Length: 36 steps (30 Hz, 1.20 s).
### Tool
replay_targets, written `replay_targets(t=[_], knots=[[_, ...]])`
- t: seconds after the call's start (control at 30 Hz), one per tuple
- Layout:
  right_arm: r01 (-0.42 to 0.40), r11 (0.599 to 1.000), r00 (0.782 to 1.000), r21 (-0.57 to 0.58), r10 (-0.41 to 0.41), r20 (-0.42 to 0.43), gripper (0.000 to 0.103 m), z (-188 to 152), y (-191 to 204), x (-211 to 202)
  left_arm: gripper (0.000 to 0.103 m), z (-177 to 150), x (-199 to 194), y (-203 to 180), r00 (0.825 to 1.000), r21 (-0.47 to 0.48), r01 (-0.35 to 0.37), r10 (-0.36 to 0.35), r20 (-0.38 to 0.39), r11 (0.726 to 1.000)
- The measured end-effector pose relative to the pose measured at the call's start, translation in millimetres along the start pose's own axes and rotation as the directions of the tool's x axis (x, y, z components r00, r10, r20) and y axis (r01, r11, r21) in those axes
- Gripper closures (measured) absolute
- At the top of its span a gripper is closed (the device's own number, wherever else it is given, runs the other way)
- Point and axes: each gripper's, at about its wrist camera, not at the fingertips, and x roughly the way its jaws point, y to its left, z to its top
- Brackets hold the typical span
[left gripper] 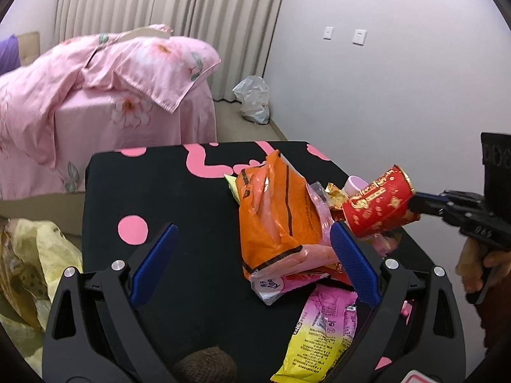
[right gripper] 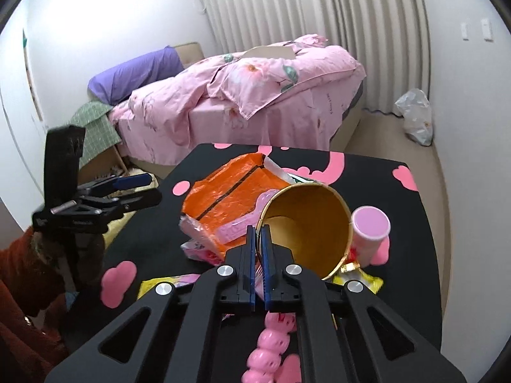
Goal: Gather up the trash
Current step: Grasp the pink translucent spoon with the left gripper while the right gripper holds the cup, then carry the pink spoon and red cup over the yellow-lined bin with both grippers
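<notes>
A red paper cup (left gripper: pixel 378 202) with a gold inside (right gripper: pixel 306 220) is held tilted above the black table (left gripper: pixel 159 185). My right gripper (right gripper: pixel 258 233) is shut on its rim; it also shows in the left wrist view (left gripper: pixel 415 206). An orange plastic bag (left gripper: pixel 274 217) lies mid-table over pink wrappers (left gripper: pixel 271 284), and it shows in the right wrist view (right gripper: pixel 223 188). A pink and yellow snack packet (left gripper: pixel 322 328) lies near me. My left gripper (left gripper: pixel 255 261) is open and empty, low over the table beside the bag; the right wrist view shows it at the left (right gripper: pixel 140 188).
A small pink cup (right gripper: pixel 370 226) stands right of the red cup. A yellow wrapper (right gripper: pixel 361 279) and a pink beaded strip (right gripper: pixel 268 348) lie near the front edge. A bed with pink bedding (right gripper: pixel 255 95) is behind. A white plastic bag (right gripper: pixel 415 115) sits on the floor by the curtain. A yellow bag (left gripper: pixel 35 271) is left of the table.
</notes>
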Motion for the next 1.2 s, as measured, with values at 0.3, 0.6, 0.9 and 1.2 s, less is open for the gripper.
replay_targets(t=[0.3,0.6,0.9,1.2], knots=[[0.083,0.995,0.994,0.05,-0.086,0.062,0.097,-23,-1,-46,0.012,11,-2,-23,0.998,0.048,0.052,-0.053,0.015,0.997],[0.201,0.967,0.972,0.156,-0.216,0.089,0.097,-54,-34,-77,0.026,38,75,-99,0.989,0.322,0.086,-0.042,-0.143,0.943],[0.206,0.963,0.972,0.171,-0.222,0.077,0.097,-74,-38,-66,0.062,26,154,-115,0.951,0.471,-0.027,0.167,-0.259,0.882],[0.194,0.972,0.97,0.13,-0.21,0.125,0.097,-65,-20,-73,0.062,30,88,-96,0.982,0.329,-0.008,0.069,-0.174,0.944]])
